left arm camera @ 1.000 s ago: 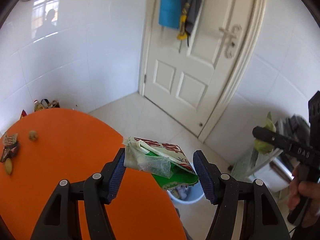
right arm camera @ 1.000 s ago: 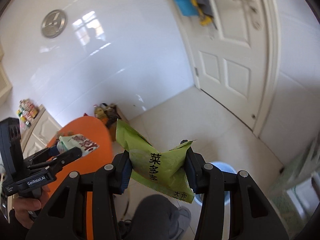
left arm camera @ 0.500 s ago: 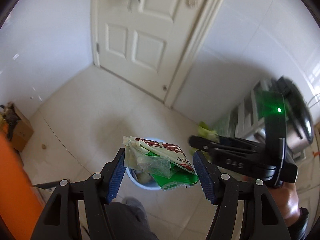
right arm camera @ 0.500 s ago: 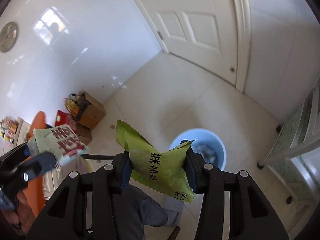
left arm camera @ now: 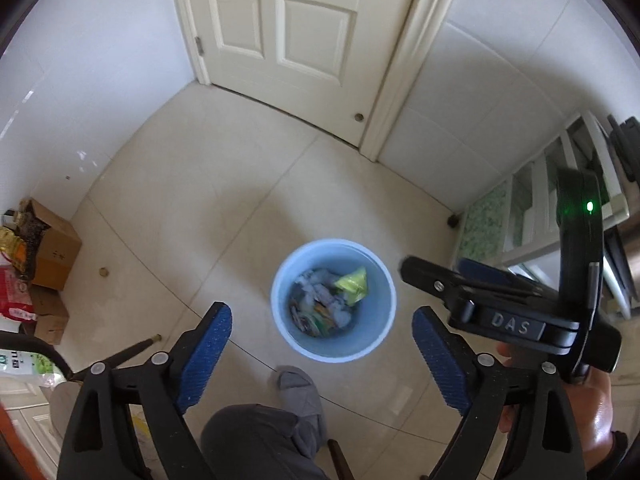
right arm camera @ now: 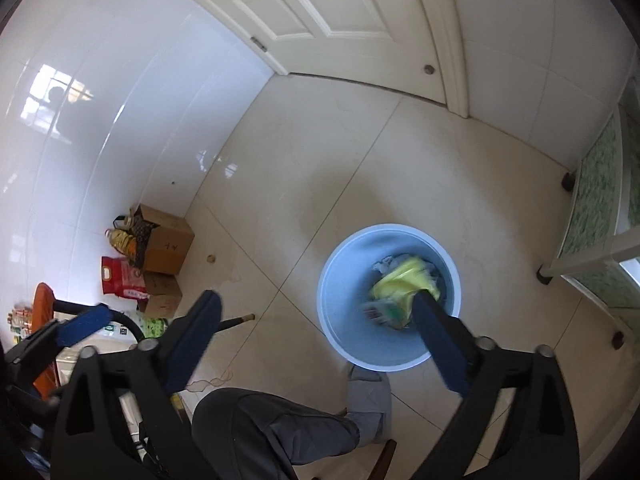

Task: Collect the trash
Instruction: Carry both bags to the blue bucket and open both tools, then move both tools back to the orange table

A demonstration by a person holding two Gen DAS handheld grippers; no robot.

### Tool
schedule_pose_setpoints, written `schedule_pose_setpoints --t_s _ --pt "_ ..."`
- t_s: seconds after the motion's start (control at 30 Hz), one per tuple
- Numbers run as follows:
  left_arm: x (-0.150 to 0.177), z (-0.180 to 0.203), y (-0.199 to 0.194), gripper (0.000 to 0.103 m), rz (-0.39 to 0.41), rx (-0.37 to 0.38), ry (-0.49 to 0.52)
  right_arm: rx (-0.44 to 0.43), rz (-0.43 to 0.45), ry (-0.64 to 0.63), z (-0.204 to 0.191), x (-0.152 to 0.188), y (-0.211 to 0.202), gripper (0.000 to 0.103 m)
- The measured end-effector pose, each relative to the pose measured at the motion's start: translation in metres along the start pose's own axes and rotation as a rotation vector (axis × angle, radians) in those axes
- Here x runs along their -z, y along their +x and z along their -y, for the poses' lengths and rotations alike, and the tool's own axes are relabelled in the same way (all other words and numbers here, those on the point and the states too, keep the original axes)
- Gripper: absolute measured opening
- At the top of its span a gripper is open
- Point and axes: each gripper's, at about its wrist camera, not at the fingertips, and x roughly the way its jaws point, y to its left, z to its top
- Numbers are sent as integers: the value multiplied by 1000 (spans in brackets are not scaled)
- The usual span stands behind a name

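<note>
Now each hand-held gripper, left and right, has just opened wide, empty, above the bin.

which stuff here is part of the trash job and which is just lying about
Part of the job:
- blue bin
- green wrapper in the bin
- left claw, open
- right claw, open

Just lying about:
- cardboard boxes
- red bag
- door
- white rack

bin: light-blue bucket, upright on floor | trash: green wrapper and scraps inside
</note>
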Motion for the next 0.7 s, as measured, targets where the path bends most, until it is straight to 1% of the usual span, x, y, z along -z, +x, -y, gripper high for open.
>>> schedule_pose_setpoints --t_s 0.03,0.07,0.1,0.13,0.17,0.2,0.23,0.27,0.3,0.33,0.37,0.4,0.43,0.5,0.53,0.63,0.7 --pt "-4 -6 -3 89 6 -5 -3 12 2 0 -1 2 -2 103" --pt "5 -3 -13 89 23 -13 -9 22 4 1 -1 4 -3 103" --pt "1 -8 -21 89 40 -20 -14 34 9 1 -2 7 -6 103" --pt "4 -8 -30 90 61 -26 -18 43 15 1 -4 10 -9 103" --pt "-7 0 -39 90 79 -32 -22 46 18 1 -4 12 -11 103" --pt "-30 -13 -43 91 91 -37 -27 46 22 -1 -6 15 -15 103" --pt "-17 -10 -57 92 118 -50 -39 45 27 -6 -11 16 -19 103" --pt "-33 -26 -63 92 133 -54 -48 47 36 -18 -17 19 -25 103" --pt "-39 -38 -73 92 149 -55 -58 48 47 -31 -24 21 -32 103" --pt "-26 -38 -88 92 177 -54 -75 47 57 -46 -31 24 -40 103" --pt "-24 -53 -105 92 195 -50 -87 45 66 -56 -38 27 -46 103" --pt "-13 -53 -120 92 221 -46 -106 41 76 -68 -47 29 -53 103" --pt "-10 -55 -133 92 238 -44 -119 36 90 -85 -56 31 -62 103" --pt "17 -63 -165 92 291 -37 -161 23 122 -125 -78 37 -80 103" --pt "25 -74 -183 93 309 -36 -176 15 142 -153 -93 41 -91 103" --pt "70 -91 -239 93 380 -36 -234 -12 183 -212 -129 51 -115 103" --pt "96 -99 -265 93 419 -41 -261 -32 212 -258 -158 60 -131 103"
